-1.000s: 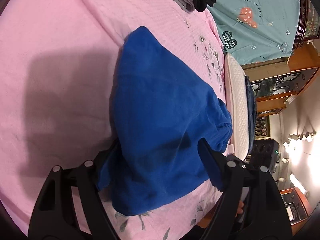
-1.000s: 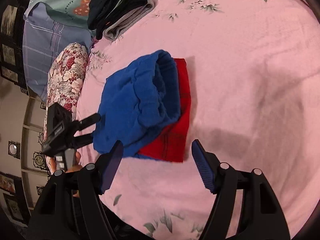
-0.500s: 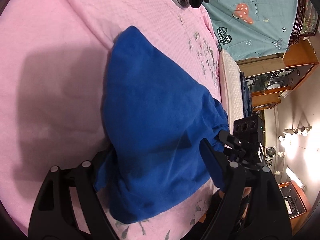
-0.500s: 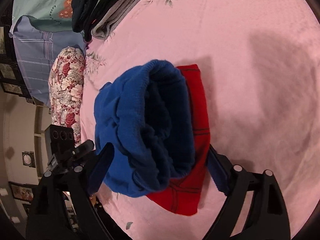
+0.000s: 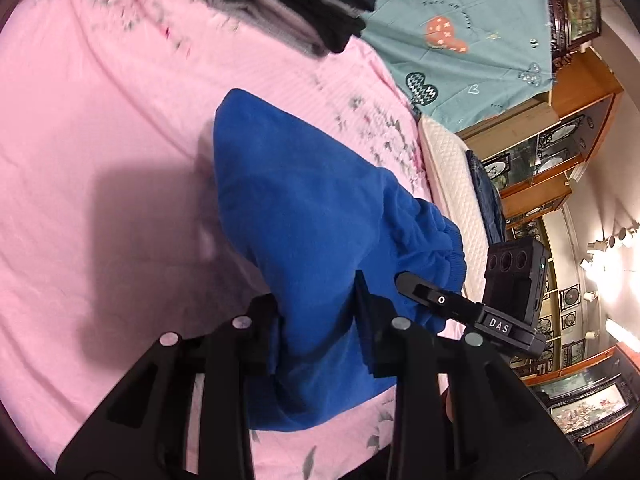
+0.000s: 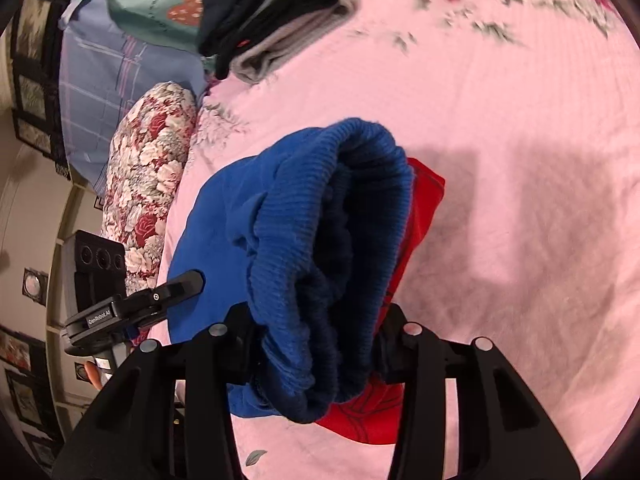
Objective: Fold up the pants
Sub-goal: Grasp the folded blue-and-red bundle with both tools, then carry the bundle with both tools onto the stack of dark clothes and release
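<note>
Folded blue fleece pants (image 5: pixel 304 216) lie on the pink bedsheet (image 5: pixel 100 128), partly on top of a folded red garment (image 6: pixel 420 216). My left gripper (image 5: pixel 316 328) is shut on the near edge of the blue pants. My right gripper (image 6: pixel 312 344) is shut on the ribbed waistband end of the blue pants (image 6: pixel 320 240), with the red cloth against its right finger. Each gripper shows in the other's view: the right one in the left wrist view (image 5: pixel 460 304), the left one in the right wrist view (image 6: pixel 140 304).
A pile of dark and grey folded clothes (image 5: pixel 296 8) sits at the far side of the bed, also in the right wrist view (image 6: pixel 276 12). A floral pillow (image 6: pixel 148 184), a teal sheet (image 5: pixel 460 36) and wooden cabinets (image 5: pixel 560 152) border the bed.
Both grippers have moved in onto the blue pants and closed from wide open: the left on the near edge, the right on the waistband end.
</note>
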The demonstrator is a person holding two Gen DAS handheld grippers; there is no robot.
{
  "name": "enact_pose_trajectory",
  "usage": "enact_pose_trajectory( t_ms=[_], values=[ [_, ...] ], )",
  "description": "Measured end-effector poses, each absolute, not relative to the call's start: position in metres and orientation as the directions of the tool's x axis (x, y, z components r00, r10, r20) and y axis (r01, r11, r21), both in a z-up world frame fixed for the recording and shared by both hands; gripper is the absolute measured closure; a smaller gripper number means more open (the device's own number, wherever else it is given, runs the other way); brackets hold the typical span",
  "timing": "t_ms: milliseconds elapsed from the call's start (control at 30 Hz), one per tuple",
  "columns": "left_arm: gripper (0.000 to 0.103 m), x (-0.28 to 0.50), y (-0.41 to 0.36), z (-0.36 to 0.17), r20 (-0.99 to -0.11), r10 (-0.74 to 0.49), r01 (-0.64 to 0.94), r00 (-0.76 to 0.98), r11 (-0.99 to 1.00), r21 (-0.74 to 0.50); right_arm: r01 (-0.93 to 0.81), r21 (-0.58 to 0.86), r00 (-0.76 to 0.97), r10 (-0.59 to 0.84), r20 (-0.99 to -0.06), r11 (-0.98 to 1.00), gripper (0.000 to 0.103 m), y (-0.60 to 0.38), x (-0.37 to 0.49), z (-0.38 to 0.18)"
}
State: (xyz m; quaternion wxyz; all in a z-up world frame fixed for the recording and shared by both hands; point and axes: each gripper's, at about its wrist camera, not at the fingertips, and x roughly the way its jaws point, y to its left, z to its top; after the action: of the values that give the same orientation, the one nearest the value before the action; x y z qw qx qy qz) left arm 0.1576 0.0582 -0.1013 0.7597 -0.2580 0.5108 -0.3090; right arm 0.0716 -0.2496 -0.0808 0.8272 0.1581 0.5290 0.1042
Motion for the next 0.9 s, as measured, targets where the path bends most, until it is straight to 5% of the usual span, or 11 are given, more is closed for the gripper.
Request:
enact_pose_trajectory(
  t_ms=[267,533,667,833,900],
  values=[
    [0.073,0.256,0.065,0.017,-0.621,-0.666,0.259,0.414,0.740,-0.621,-0.129,0.361,0.449,0.379,-0.809,0.924,0.059,-0.217,0.125,-0.008],
    [0.072,0.440,0.057,0.131,-0.594,-0.569,0.267,0.568,0.811,-0.521,-0.243,0.253,0.545,0.348,-0.762,0.936,0.059,-0.156,0.321,0.132],
    [0.069,0.519,0.049,0.108,-0.639,-0.539,0.237,0.549,0.833,-0.499,-0.251,0.189,0.581,0.304,-0.755,0.949,0.058,-0.141,0.413,0.154],
    [0.061,0.595,0.053,0.011,-0.702,-0.553,0.127,0.449,0.817,-0.562,-0.172,0.163,0.535,0.231,-0.813,0.972,0.057,-0.164,0.504,0.094],
    [0.058,0.600,0.065,0.002,-0.634,-0.623,0.151,0.459,0.757,-0.635,-0.131,0.196,0.517,0.236,-0.823,0.972,0.040,-0.186,0.525,0.056]
  ],
)
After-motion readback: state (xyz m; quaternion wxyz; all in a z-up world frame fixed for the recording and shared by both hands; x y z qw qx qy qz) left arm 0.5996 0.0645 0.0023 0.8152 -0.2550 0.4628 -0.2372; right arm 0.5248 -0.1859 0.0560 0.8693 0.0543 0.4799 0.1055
